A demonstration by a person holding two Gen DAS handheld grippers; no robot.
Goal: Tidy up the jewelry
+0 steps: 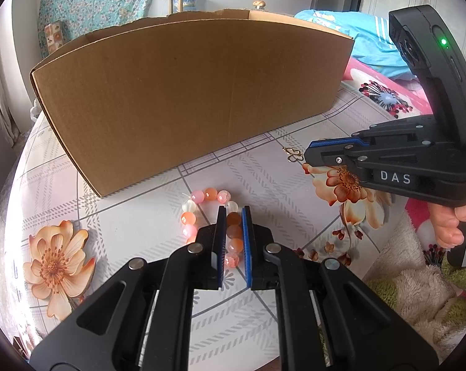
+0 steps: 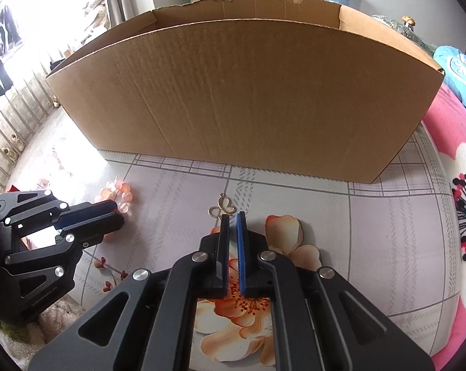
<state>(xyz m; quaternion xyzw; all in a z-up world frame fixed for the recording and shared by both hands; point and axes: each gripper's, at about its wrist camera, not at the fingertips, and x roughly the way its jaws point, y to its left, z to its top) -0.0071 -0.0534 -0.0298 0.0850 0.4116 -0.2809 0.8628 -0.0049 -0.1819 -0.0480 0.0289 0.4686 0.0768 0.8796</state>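
counter (image 2: 387, 247): we see a flowered plaid cloth over it; everything sits on this.
box (image 1: 186, 99): open-top cardboard, upright at the back of the counter, near wall facing us. We can't see inside.
blanket (image 2: 449, 160): pink flowered, off the counter's right edge.
left tool (image 1: 234, 211): points down at the counter; jaws nearly together, clamped on one side of the bracelet, beads between the blue pads.
right tool (image 2: 232, 216): also angled down; jaws nearly together with a thin gap, nothing between them. We see a hand (image 1: 452, 225) on its grip.
bracelet (image 1: 202, 204): ring of orange, pink and clear beads, lying on the counter just in front of the box, left of the charm.
charm (image 2: 222, 207): small gold butterfly outline, flat on the counter at the right tool's tips; we can't tell if it touches them. Well apart from the bracelet.
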